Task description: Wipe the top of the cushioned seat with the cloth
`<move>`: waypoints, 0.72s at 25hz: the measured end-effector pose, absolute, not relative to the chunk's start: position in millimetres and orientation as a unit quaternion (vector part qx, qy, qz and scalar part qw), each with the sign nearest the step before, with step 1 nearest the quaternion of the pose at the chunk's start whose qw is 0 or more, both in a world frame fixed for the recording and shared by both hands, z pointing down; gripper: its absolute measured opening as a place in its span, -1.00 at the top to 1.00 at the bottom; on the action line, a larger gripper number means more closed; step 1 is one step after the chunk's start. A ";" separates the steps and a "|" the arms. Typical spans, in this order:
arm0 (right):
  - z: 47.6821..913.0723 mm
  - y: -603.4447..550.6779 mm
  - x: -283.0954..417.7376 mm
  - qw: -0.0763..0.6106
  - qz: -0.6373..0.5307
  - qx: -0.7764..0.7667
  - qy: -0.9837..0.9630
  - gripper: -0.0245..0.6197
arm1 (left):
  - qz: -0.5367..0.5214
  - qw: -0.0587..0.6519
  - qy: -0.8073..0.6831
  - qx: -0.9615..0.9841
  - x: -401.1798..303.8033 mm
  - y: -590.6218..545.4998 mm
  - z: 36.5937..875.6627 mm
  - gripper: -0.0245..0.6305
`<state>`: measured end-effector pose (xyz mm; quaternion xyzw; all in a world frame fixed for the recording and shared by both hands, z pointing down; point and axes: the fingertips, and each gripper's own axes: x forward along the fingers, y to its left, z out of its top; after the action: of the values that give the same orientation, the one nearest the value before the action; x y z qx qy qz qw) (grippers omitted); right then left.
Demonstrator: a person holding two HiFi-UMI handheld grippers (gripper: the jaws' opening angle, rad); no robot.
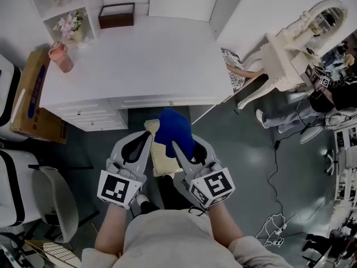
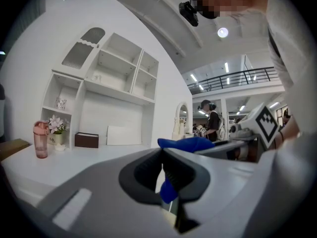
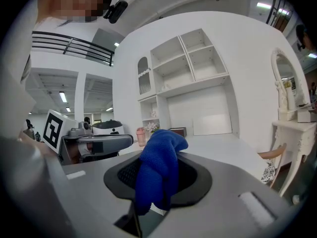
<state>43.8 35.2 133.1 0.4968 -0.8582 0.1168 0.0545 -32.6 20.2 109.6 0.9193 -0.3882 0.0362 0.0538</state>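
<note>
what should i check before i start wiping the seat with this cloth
1. Cloth held by the right gripper: ok, its jaws are shut on it.
2. Cloth over the cushioned seat: ok, in the head view it sits above the seat's far end.
3. Cloth spread out for wiping: not ok, it is bunched in a lump.
4. Cloth pressed on the seat top: cannot tell, any contact is hidden.
5. Left gripper free of the cloth: cannot tell, its jaws are together but a scrap of blue shows in their gap.
</note>
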 end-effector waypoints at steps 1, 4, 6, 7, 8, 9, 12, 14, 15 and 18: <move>136.0 28.5 47.8 0.056 0.119 0.493 -0.860 0.54 | 0.038 0.060 -0.391 0.918 -28.2 14.3 111.3 0.93; 145.4 9.0 56.9 0.062 0.128 0.480 -0.866 0.54 | 0.040 0.048 -0.401 0.914 -19.2 -4.8 114.3 0.93; 153.2 -2.5 60.2 0.065 0.134 0.470 -0.870 0.54 | 0.043 0.041 -0.409 0.911 -16.6 -15.7 118.3 0.93; 157.7 -7.7 61.4 0.067 0.137 0.465 -0.872 0.54 | 0.046 0.044 -0.413 0.908 -15.6 -20.1 121.7 0.93; 162.6 -12.6 62.6 0.070 0.141 0.460 -0.874 0.54 | 0.051 0.051 -0.418 0.906 -14.6 -24.0 125.7 0.93; 168.0 -17.0 63.5 0.072 0.145 0.455 -0.875 0.54 | 0.055 0.060 -0.423 0.903 -13.7 -27.5 129.7 0.93; 185.1 -27.5 64.3 0.079 0.163 0.441 -0.879 0.54 | 0.063 0.072 -0.434 0.896 -11.2 -36.5 139.3 0.93; 198.1 -33.7 63.6 0.086 0.172 0.433 -0.881 0.54 | 0.068 0.069 -0.438 0.894 -9.9 -41.6 146.2 0.93; 205.2 -36.5 63.0 0.090 0.177 0.430 -0.881 0.54 | 0.069 0.069 -0.439 0.893 -9.3 -43.6 150.0 0.93; 228.3 -43.9 60.1 0.102 0.195 0.426 -0.878 0.54 | 0.074 0.082 -0.435 0.893 -7.8 -48.3 161.6 0.92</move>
<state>60.1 -43.9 228.3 0.4260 -0.8776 0.1947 0.1020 -7.8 -48.3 161.6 0.8934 -0.4353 0.0741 0.0824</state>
